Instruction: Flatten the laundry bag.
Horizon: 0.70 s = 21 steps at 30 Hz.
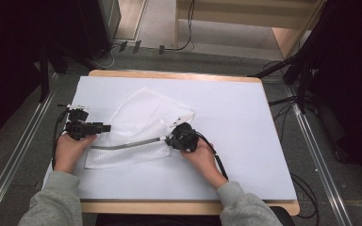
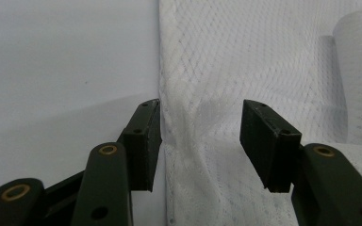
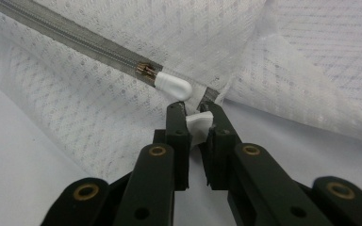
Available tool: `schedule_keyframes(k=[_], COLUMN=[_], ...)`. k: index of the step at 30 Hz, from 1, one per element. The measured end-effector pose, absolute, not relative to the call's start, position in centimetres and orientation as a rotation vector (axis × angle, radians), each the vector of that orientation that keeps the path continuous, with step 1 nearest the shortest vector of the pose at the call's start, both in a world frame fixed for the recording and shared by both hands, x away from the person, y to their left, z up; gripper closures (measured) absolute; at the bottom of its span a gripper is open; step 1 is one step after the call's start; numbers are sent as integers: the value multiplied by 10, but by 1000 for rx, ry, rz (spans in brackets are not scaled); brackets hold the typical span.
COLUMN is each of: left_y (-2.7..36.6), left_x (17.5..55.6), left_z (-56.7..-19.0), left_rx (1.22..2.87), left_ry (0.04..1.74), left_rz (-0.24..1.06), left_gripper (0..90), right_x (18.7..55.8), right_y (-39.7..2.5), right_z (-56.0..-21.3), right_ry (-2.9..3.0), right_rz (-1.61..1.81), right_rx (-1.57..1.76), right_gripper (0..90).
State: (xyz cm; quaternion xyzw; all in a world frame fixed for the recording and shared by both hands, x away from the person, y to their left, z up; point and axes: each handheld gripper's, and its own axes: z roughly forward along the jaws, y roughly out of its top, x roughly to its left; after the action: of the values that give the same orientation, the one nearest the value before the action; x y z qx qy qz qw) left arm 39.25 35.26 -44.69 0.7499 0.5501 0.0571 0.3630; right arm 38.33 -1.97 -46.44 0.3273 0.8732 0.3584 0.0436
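Right gripper (image 3: 195, 117) clamped on white zipper tab (image 3: 199, 123), tab mostly hidden, left gripper (image 2: 200, 136) agape astride mesh bag (image 2: 245, 61) edge.

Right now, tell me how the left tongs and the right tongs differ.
The left tongs stand wide open over the edge of the white mesh bag, gripping nothing; the right tongs are shut on the white zipper pull. The left tongs sit at the bag's left edge, the right tongs at the zipper's end. Both are black.
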Motion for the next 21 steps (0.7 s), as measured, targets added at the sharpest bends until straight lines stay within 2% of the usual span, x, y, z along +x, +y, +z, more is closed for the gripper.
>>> schedule_keyframes(k=[21], left_y=[342], left_x=[403], left_z=[-446], left_rx=[1947], left_ry=[1373], left_rz=[140], left_gripper=[455], right_x=[376], right_y=[-48], right_z=[-453], right_ry=[2704], right_rz=[1132], right_rx=[1046], right_gripper=[862])
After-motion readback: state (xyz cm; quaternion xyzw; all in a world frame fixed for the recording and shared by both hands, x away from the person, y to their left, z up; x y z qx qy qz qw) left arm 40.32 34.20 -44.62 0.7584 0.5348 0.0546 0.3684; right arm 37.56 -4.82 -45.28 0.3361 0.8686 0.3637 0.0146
